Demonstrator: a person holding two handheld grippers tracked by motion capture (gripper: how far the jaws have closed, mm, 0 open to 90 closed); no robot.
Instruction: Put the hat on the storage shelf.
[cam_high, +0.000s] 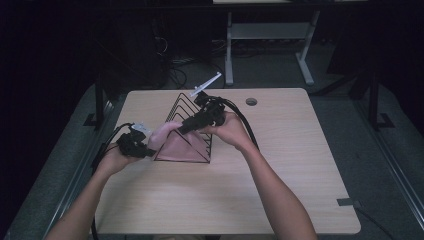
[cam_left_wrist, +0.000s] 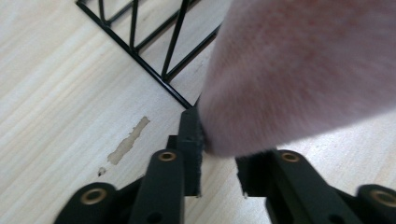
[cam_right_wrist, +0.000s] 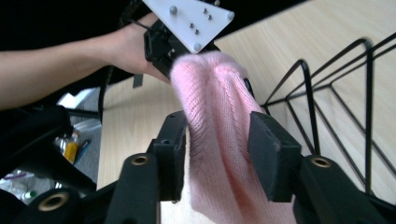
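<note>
A pink knitted cloth (cam_high: 175, 145) is stretched between both grippers beside a black wire rack (cam_high: 192, 107) on the wooden table (cam_high: 250, 195). My left gripper (cam_high: 149, 149) is shut on the cloth's left end; in the left gripper view the cloth (cam_left_wrist: 303, 70) bulges out from between the jaws of that gripper (cam_left_wrist: 219, 151). My right gripper (cam_high: 181, 130) comes in over the rack, and in the right gripper view the pads of that gripper (cam_right_wrist: 217, 135) press on both sides of the cloth (cam_right_wrist: 210, 88). The left gripper (cam_right_wrist: 161, 51) holds the far end there.
The rack's wire dividers (cam_right_wrist: 327, 107) stand just right of the cloth, and its base corner (cam_left_wrist: 140, 51) lies close to the left jaws. A round cable hole (cam_high: 251, 101) is at the table's back. A pale scuff (cam_left_wrist: 128, 140) marks the wood.
</note>
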